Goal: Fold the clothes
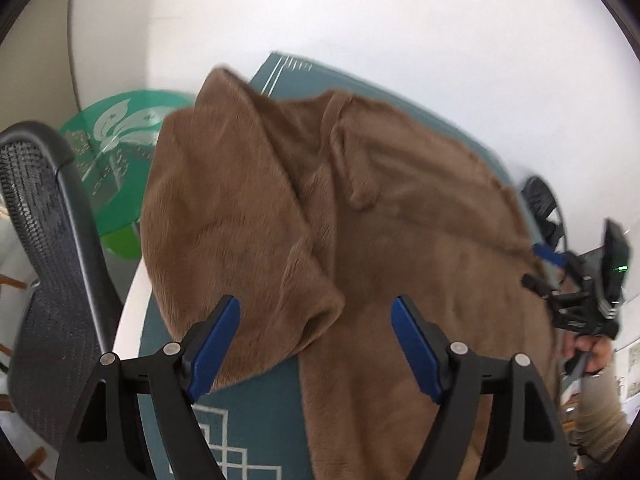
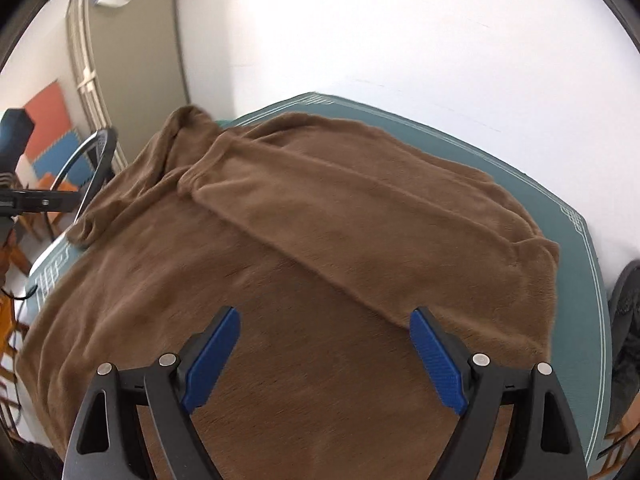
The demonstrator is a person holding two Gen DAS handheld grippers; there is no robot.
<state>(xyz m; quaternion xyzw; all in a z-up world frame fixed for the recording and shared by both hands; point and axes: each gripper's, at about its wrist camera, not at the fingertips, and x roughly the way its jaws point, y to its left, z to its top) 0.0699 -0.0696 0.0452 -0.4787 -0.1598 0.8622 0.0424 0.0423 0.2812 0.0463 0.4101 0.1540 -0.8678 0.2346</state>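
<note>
On the teal mat point(image 2: 576, 264) sits our brown fleece garment point(image 2: 304, 248), spread wide and covering most of the surface, with the mat itself lying on a white table point(image 2: 400, 40). From the right wrist view, one sleeve point(image 2: 360, 216) lies folded diagonally across the body of the garment, its cuff near the left side and its shoulder end toward the mat's right edge. Over in the left wrist view, a big flap point(image 1: 240, 216) of the same fleece is turned over on the left, its lower corner drooping onto bare mat.

Now the tongs. The left gripper point(image 1: 316, 344) hovers above the fabric with its blue pads point(image 1: 216, 344) standing well apart, nothing between them, nothing held. The right gripper point(image 2: 324, 356) is the same story: blue pads spread wide over the garment's middle, gripping nothing at all. You can also spot that right gripper from the left view, out at the garment's far right edge, carried in a person's hand point(image 1: 592, 352).

Round the edges: a black mesh chair point(image 1: 48, 264) stands beside the table on the left, and a green round disc with a white flower emblem point(image 1: 120, 136) sits just beyond the garment. Both views are slightly blurred.
</note>
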